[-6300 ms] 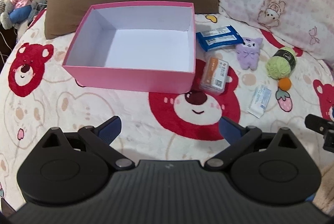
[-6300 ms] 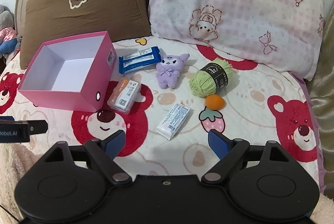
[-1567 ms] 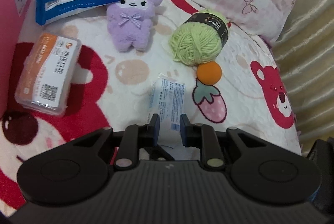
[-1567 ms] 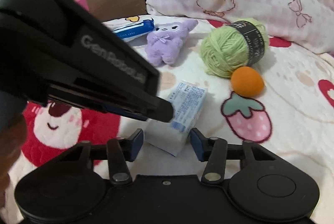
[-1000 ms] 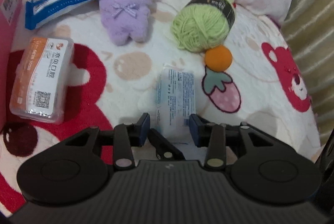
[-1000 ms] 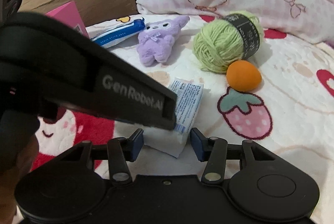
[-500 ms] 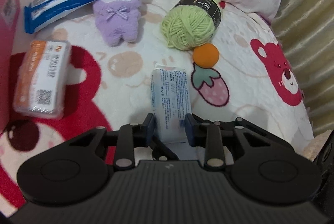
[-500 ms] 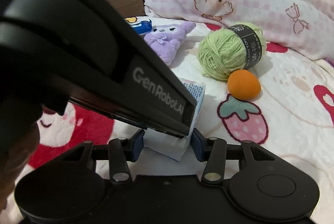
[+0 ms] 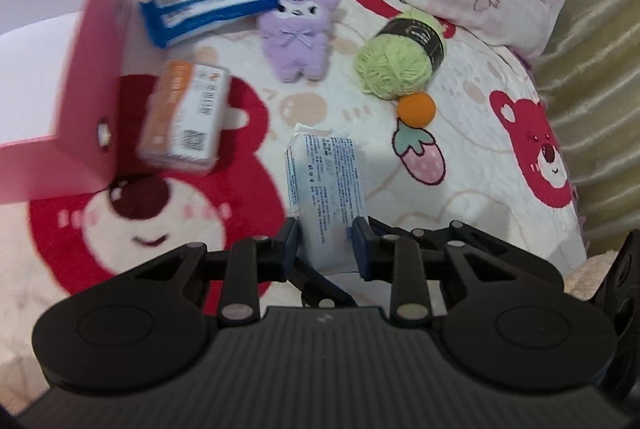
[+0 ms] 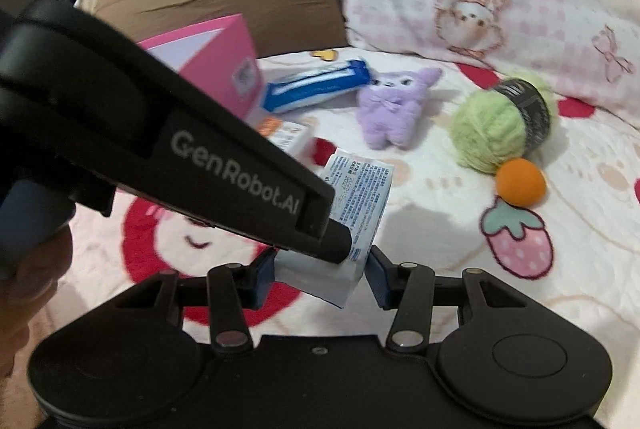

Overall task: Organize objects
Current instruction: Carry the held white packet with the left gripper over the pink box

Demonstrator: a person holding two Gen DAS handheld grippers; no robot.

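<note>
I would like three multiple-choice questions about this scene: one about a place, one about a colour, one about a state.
1. Where is the orange ball?
A. inside the pink box
B. beside the green yarn
C. on the pillow

2. What colour is the plush toy?
A. purple
B. yellow
C. black

3. What is the left gripper doing?
A. hanging open over the yarn
B. gripping the white packet
C. holding the blue packet

Answers:
1 B: it touches the green yarn.
2 A: its fur is purple.
3 B: its fingers press both sides of the white packet.
</note>
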